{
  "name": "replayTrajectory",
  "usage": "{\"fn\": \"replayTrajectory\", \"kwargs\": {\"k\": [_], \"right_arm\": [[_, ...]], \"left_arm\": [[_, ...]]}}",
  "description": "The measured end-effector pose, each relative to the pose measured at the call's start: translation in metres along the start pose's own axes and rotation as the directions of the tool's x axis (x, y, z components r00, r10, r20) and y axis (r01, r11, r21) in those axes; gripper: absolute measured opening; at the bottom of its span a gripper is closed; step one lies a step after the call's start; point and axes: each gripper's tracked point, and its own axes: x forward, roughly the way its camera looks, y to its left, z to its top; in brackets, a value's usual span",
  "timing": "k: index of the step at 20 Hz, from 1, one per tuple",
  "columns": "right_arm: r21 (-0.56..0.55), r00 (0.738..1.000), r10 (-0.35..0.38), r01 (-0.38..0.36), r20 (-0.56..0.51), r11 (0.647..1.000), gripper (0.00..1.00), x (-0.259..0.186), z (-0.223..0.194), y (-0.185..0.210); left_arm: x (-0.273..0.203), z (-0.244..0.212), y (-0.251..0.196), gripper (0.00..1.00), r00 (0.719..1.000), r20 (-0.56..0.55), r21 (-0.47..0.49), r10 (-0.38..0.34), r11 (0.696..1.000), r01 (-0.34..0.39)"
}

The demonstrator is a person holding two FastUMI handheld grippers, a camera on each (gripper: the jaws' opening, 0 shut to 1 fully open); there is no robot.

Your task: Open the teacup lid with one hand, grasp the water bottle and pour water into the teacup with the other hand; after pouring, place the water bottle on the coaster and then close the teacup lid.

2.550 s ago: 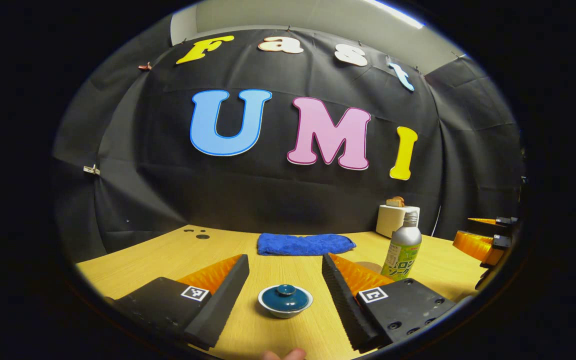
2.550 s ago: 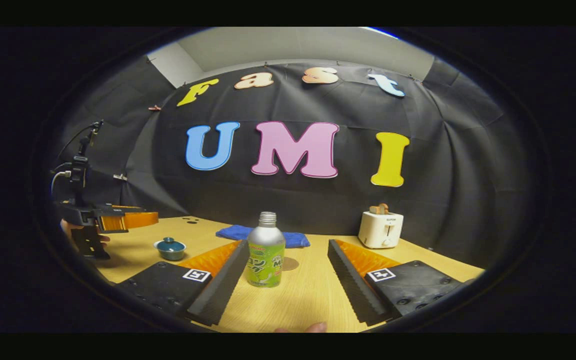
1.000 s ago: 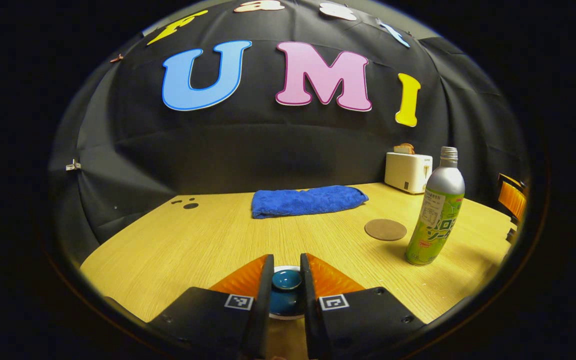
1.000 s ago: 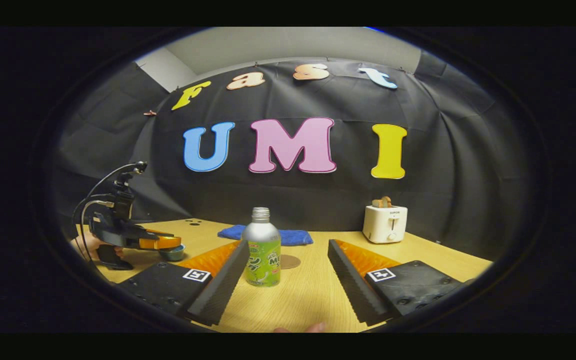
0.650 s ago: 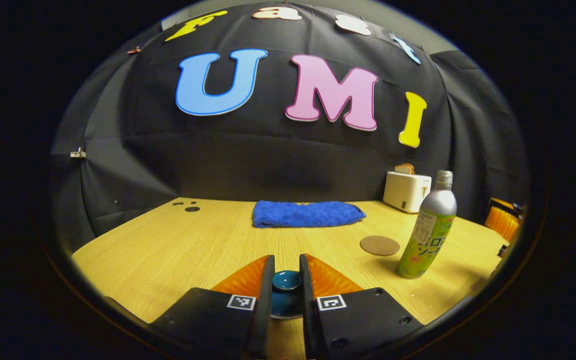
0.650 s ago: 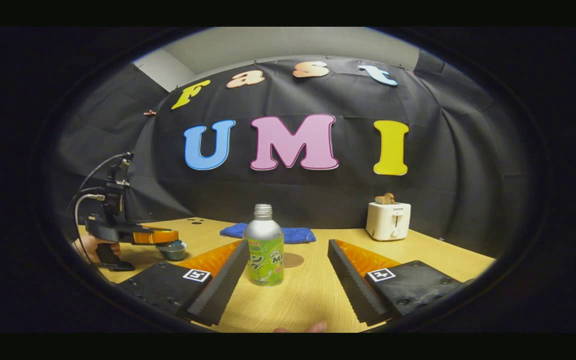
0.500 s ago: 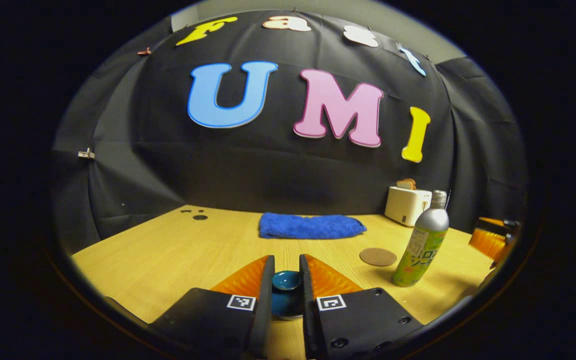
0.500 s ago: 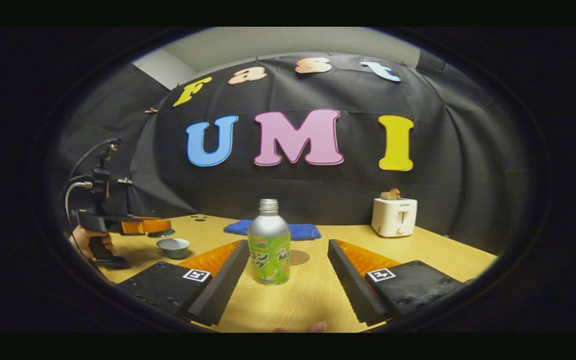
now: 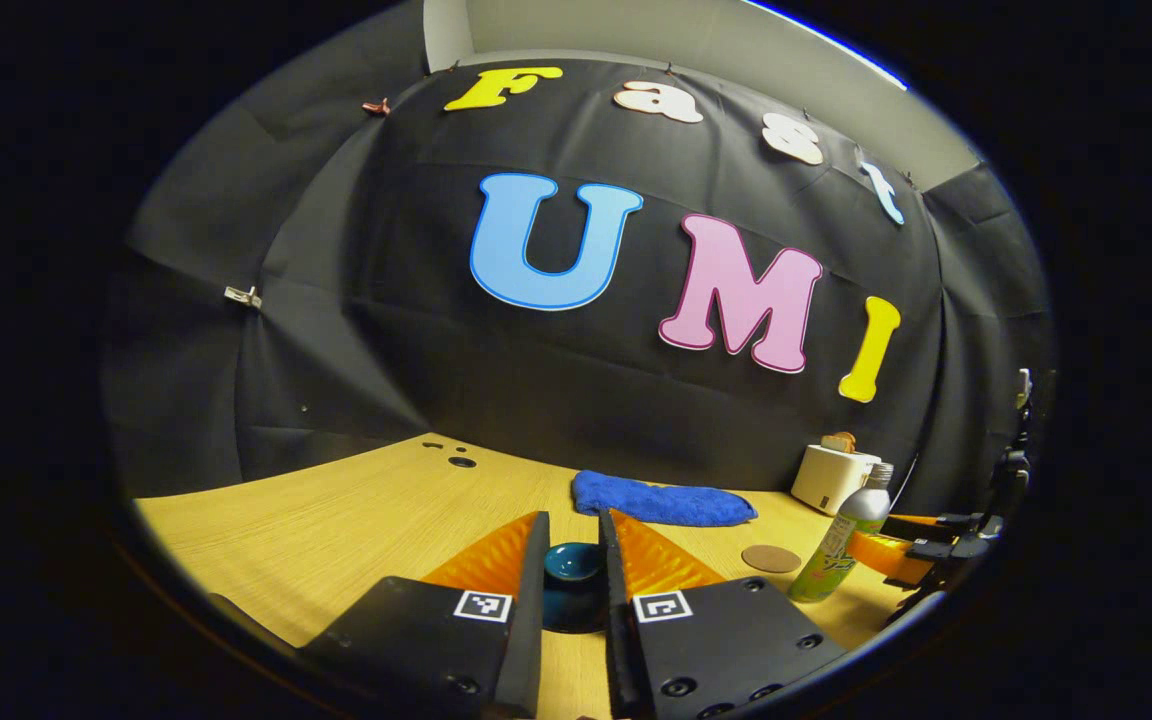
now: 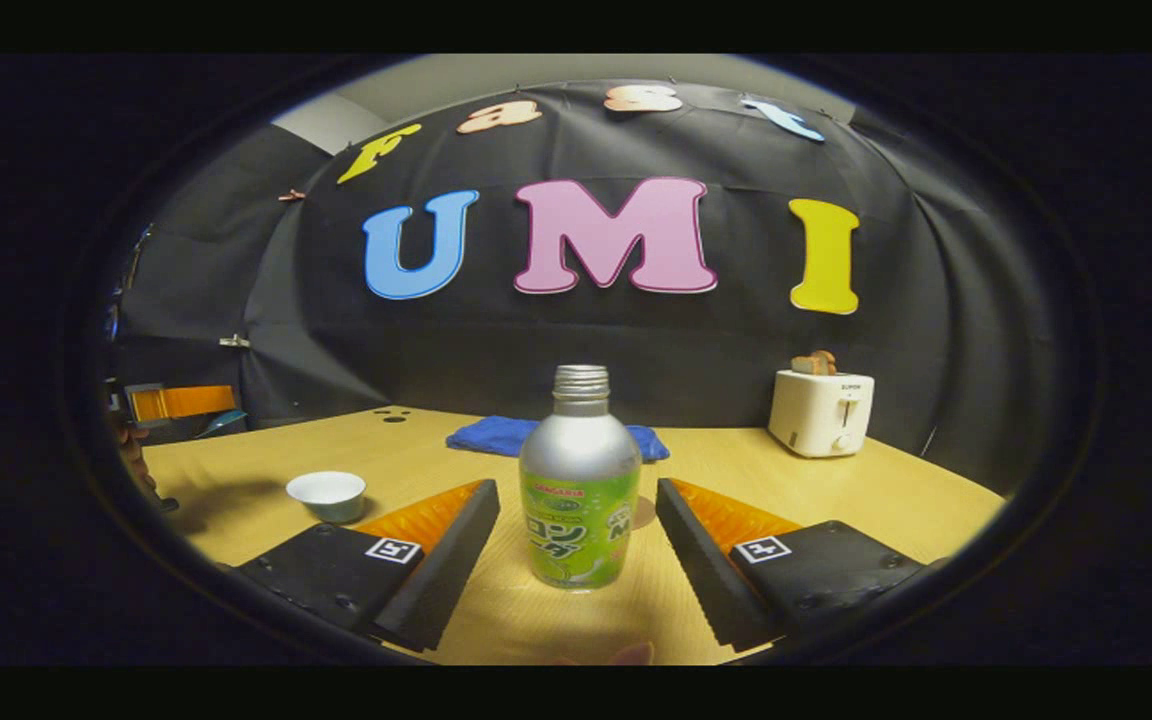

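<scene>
The left gripper (image 9: 572, 570) is clamped on the dark blue lid (image 9: 572, 562), both fingers pressing its knob, and holds it above the wooden table (image 9: 336, 530). In the right gripper view the white teacup (image 10: 327, 494) stands uncovered on the table's left side. The right gripper (image 10: 576, 535) is spread wide, its fingers flanking the upright water bottle (image 10: 580, 480) without touching it. The round coaster (image 9: 771, 558) lies just left of the bottle, with a blue towel (image 9: 661, 502) and a white toaster (image 10: 821, 412) farther back
</scene>
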Motion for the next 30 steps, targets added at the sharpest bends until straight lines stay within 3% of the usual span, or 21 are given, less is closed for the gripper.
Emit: {"fn": "replayTrajectory", "kwargs": {"k": [6,8,10,12,14,18,22,24,26,27,30], "right_arm": [[-0.059,0.997,-0.063,0.061,-0.038,0.996,0.98,0.013,-0.014,-0.004],[-0.056,0.998,-0.049,0.047,-0.031,0.997,0.82,0.014,-0.011,-0.002],[-0.071,0.999,-0.028,0.027,-0.023,0.997,0.81,0.013,-0.007,0.005],[-0.166,0.999,-0.036,0.040,0.028,0.985,0.80,0.009,0.011,0.009],[-0.323,0.994,-0.054,0.083,0.099,0.943,0.79,0.005,0.033,0.010],[-0.647,0.984,-0.051,0.151,0.170,0.747,0.80,0.006,0.065,0.026],[-0.795,0.988,0.019,0.114,0.155,0.595,0.79,0.010,0.060,0.059],[-0.878,0.987,0.040,0.117,0.153,0.463,0.75,0.013,0.058,0.069],[-0.940,0.988,0.064,0.111,0.138,0.324,0.79,0.018,0.049,0.080],[-0.961,0.990,0.075,0.100,0.123,0.259,0.75,0.018,0.042,0.084],[-0.992,0.994,0.089,0.058,0.068,0.110,0.79,0.021,0.022,0.089]], "left_arm": [[0.001,-0.005,0.005,0.30,1.000,-0.015,-0.022,-0.008,1.000,0.008],[0.001,-0.004,0.006,0.30,1.000,-0.015,-0.031,-0.010,0.999,0.010],[-0.001,-0.002,0.007,0.30,1.000,-0.015,-0.033,-0.011,0.999,0.011],[-0.003,-0.001,0.014,0.30,1.000,-0.008,-0.014,0.004,1.000,-0.004],[-0.003,0.004,0.021,0.30,1.000,-0.003,-0.006,0.019,1.000,-0.019],[-0.004,0.002,0.030,0.30,0.999,-0.010,-0.022,0.034,0.999,-0.034],[-0.004,0.002,0.037,0.30,0.999,-0.018,-0.025,0.040,0.999,-0.040],[-0.004,0.002,0.041,0.30,0.999,-0.019,-0.032,0.045,0.998,-0.046],[-0.004,0.003,0.046,0.30,0.998,-0.023,-0.036,0.052,0.998,-0.053],[-0.005,0.001,0.048,0.30,0.998,-0.025,-0.039,0.056,0.998,-0.057],[-0.005,0.002,0.051,0.30,0.998,-0.028,-0.059,0.058,0.996,-0.060]]}}
